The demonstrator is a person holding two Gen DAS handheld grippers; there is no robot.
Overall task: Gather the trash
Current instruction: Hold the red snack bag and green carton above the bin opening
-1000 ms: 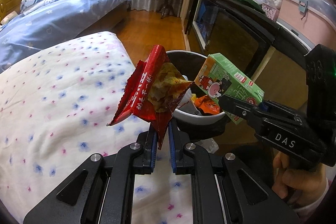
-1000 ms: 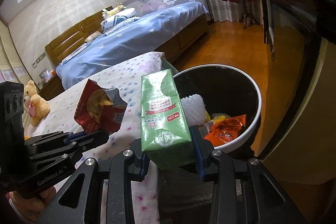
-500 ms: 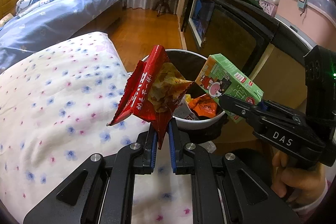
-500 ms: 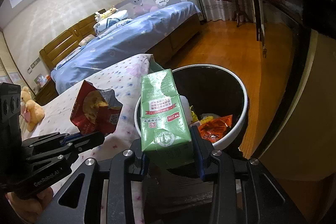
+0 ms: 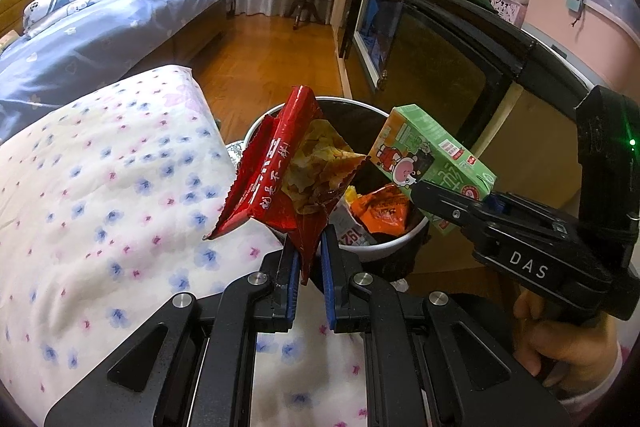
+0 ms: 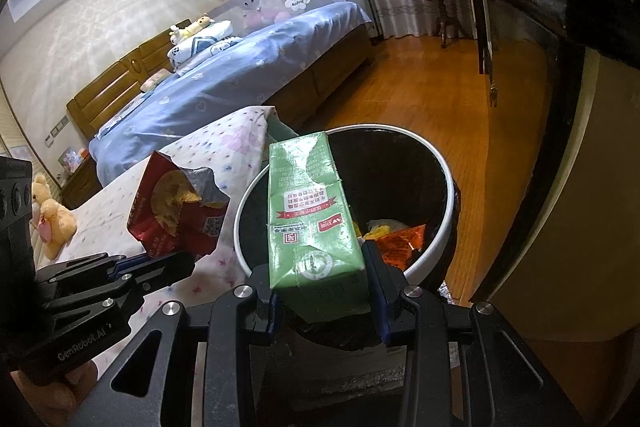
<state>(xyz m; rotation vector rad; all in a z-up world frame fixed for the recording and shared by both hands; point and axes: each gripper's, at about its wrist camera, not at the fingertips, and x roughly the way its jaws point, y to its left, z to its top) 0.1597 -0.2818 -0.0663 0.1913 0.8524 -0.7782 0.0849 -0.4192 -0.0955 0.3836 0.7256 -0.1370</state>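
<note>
A bed with a floral quilt (image 5: 100, 195) fills the space to the left of the left fingers, and its corner shows beyond the left-hand tool in the right wrist view. Ahead of both pairs of fingers stands the trash bin (image 6: 444, 239), a round white-rimmed tub with a dark liner, upright on the wooden floor beside a dark cabinet (image 5: 452, 67); inside it lies an orange wrapper (image 5: 380, 211) among other scraps. The right gripper (image 6: 324, 291) has its fingers clamped on the two flat sides of a green drink carton (image 6: 308, 219), gripped near its bottom end. The carton's long axis runs straight on from the fingers, forward and upward, so that its far end points out over the near rim of the bin; from the left wrist view the same carton (image 5: 432, 163) appears tilted, its far end leaning up and to the left over the bin's mouth. The left gripper (image 5: 308, 263) pinches the lower corner of a red snack bag (image 5: 280, 183) between its blue-padded fingers, which stand close together on the foil. The bag rises from the fingers with its long axis nearly upright and leaning slightly left, its torn mouth gaping towards the right, over the bin's near left rim. In the right wrist view the bag (image 6: 176, 211) hangs just left of the carton, apart from it.
</note>
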